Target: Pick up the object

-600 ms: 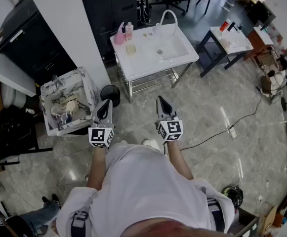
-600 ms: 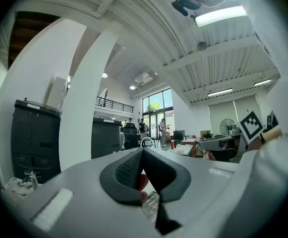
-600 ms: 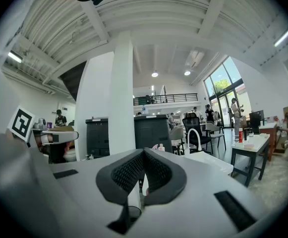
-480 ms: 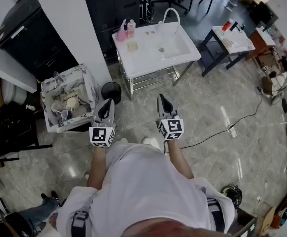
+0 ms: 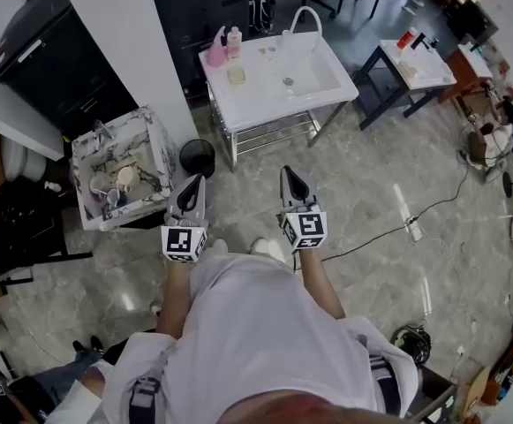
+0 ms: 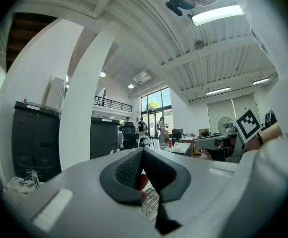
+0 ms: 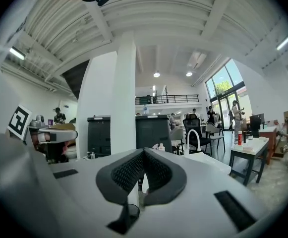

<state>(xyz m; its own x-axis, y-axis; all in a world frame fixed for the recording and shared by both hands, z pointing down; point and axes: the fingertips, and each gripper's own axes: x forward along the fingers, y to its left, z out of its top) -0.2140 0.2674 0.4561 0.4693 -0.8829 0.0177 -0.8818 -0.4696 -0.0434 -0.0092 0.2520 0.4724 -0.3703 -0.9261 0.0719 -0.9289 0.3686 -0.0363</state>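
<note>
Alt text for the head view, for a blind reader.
A person in white holds the left hand-held gripper and right hand-held gripper, both shut, above a grey floor. Ahead stands a sink table, a cluttered box left of it.

The person is wearing a white short-sleeved shirt (image 5: 256, 343) and white shoes (image 5: 214, 247), with dark straps (image 5: 141, 396) showing at seven and five o'clock in the head view. The left gripper (image 5: 192, 185) and right gripper (image 5: 290, 175) are showing grey tapered shells, black textured pads (image 6: 126, 170), and cubes (image 5: 184, 243) carrying black-and-white square markers at their six o'clock ends.
</note>
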